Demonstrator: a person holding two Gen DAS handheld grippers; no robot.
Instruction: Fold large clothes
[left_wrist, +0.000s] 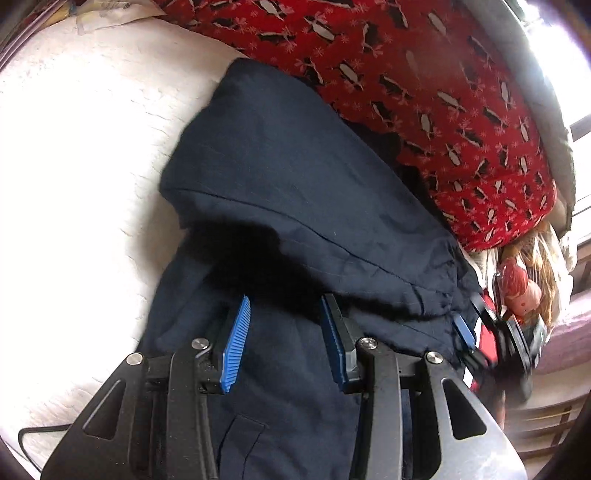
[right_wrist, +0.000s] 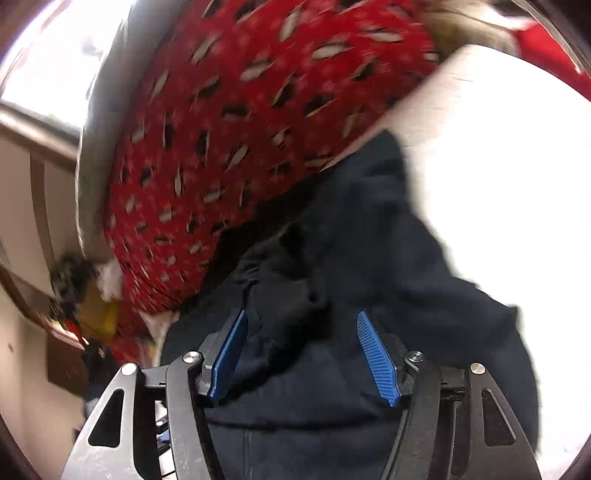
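A dark navy garment (left_wrist: 295, 192) lies on a white bed sheet (left_wrist: 74, 166), folded over on itself with a seamed edge running across it. My left gripper (left_wrist: 286, 301) is open, its blue pads just above the cloth at the fold's near edge. The right gripper (left_wrist: 476, 325) shows at the garment's right edge in the left wrist view. In the right wrist view the right gripper (right_wrist: 301, 314) is open over a bunched part of the navy garment (right_wrist: 369, 240), nothing between its jaws. That view is motion-blurred.
A red blanket with a penguin pattern (left_wrist: 424, 92) is heaped behind the garment, also in the right wrist view (right_wrist: 240, 129). A doll and clutter (left_wrist: 524, 288) sit at the bed's right end. Wooden furniture (right_wrist: 37, 184) stands to the left. A black cable (left_wrist: 33, 439) lies on the sheet.
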